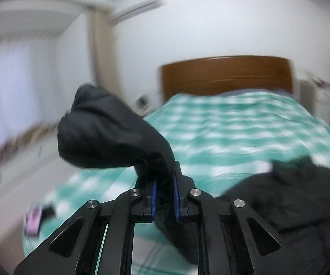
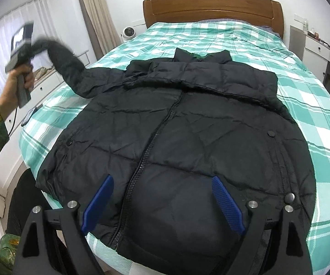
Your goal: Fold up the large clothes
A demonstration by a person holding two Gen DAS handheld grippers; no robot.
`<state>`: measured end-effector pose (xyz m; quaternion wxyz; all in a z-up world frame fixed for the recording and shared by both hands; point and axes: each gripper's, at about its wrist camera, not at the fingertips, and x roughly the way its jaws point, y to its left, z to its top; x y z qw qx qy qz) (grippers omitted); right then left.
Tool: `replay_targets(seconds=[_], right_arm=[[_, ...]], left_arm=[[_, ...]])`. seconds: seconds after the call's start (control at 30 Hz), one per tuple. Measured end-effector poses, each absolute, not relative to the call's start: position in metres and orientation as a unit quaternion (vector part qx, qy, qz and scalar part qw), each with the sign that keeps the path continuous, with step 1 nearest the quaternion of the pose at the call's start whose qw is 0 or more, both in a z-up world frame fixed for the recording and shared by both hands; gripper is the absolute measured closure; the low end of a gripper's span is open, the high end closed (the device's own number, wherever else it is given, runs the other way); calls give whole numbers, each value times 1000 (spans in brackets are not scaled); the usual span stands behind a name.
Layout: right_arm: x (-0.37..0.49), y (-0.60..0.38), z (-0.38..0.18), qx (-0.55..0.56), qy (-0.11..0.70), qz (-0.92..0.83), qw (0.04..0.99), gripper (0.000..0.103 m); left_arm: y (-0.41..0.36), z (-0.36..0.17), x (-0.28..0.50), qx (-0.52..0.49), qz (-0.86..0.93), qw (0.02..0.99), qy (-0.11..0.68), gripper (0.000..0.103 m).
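Our left tool (image 1: 165, 183) pinches the jacket (image 2: 176, 137) sleeve (image 1: 110, 135), which blocks its blurred view ahead. Our right tool (image 2: 162, 204) hangs spread above the hem; bed (image 2: 313, 105) and headboard (image 2: 210, 4) lie beyond.

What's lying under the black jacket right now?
The jacket lies on the green checked bedspread, which shows all around it. One sleeve is lifted off the bed by the left gripper. Anything beneath the jacket's body is hidden.
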<state>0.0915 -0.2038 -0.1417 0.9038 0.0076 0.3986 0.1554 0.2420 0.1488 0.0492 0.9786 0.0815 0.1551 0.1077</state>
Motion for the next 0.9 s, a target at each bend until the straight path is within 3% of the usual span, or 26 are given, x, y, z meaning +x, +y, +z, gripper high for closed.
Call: replay_targets(seconds=[0.17,0.23,0.3,0.33,0.37,0.57,0.7,0.9], right_arm=[[83,-218,-132,19,385,145,911,14],[81,-225,-130,23,380,140,914,14],[79,-234,-128,27,376,131,917,14],[78,-238,-127,27,375,126,918,14],[78,-244,-126,28,373,118,920,14],[86,-273,-116,36,365,101,925,14],[129,-273,-105,50,361,141,920,14],[266,-249,-110,92,396,195,893,14]], left_arm=[[32,50,232,166,-6,976,141,93],[-3,38,232,185,-40,970,153,86],[-40,18,235,192,-85,959,191,43],[-53,6,235,186,-102,954,212,8],[-63,-6,233,172,-121,950,232,1],[-42,-61,210,85,-182,916,347,1],[-2,-66,184,61,-150,921,353,1],[59,-80,156,23,-91,928,361,1]])
